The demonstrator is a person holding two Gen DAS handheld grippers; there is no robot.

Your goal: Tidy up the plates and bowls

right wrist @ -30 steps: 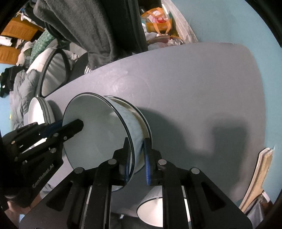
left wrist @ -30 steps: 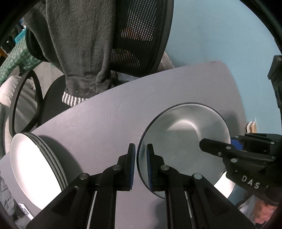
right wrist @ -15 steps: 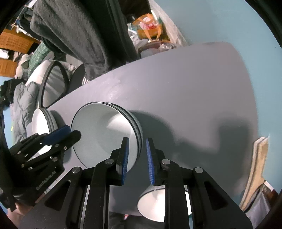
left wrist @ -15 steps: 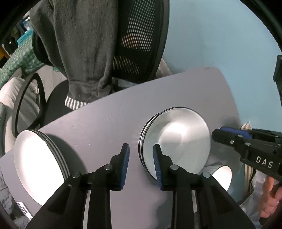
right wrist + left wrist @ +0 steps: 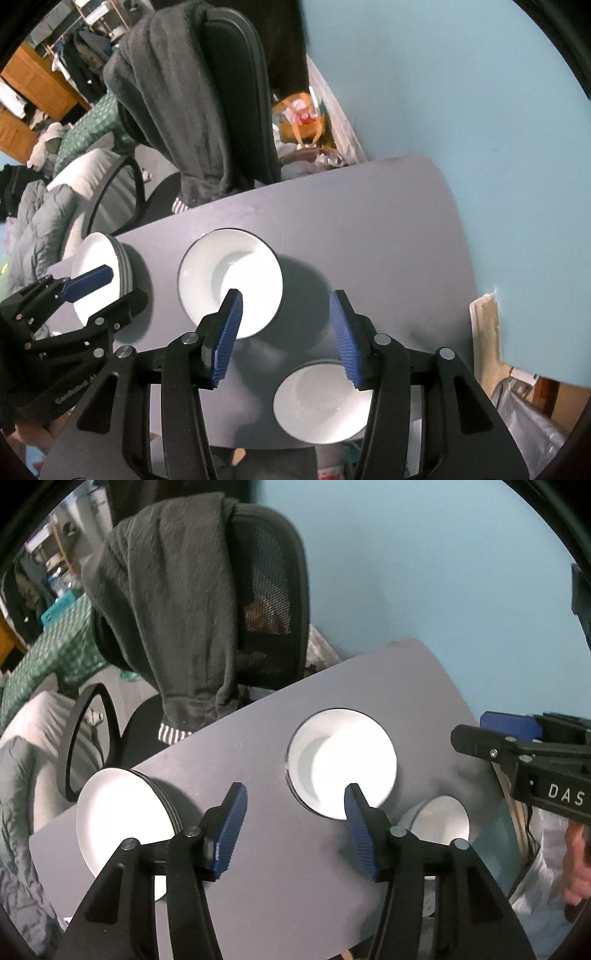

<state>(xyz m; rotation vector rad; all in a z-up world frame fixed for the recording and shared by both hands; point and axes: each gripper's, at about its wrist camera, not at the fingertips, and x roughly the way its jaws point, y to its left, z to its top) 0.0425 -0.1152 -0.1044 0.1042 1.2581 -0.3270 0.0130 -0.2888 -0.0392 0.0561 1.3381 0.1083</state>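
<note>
A stack of white bowls [image 5: 341, 760] sits in the middle of the grey table [image 5: 258, 738]; it also shows in the right wrist view [image 5: 229, 280]. A stack of white plates [image 5: 118, 819] sits at the table's left end, also in the right wrist view [image 5: 99, 273]. A single white bowl [image 5: 439, 818] stands near the front right edge, also in the right wrist view [image 5: 321, 402]. My left gripper [image 5: 293, 827] is open and empty above the table. My right gripper [image 5: 284, 332] is open and empty above the table between the two bowls.
A black office chair [image 5: 258, 609] with a dark grey garment [image 5: 166, 620] over its back stands behind the table. A blue wall [image 5: 461, 92] lies behind and right. Bedding [image 5: 37, 221] lies at the left. A cardboard piece [image 5: 484, 332] leans by the table's right edge.
Both grippers let go of the bowl, now set on the bowl stack, opened wide and pulled back and up from the table.
</note>
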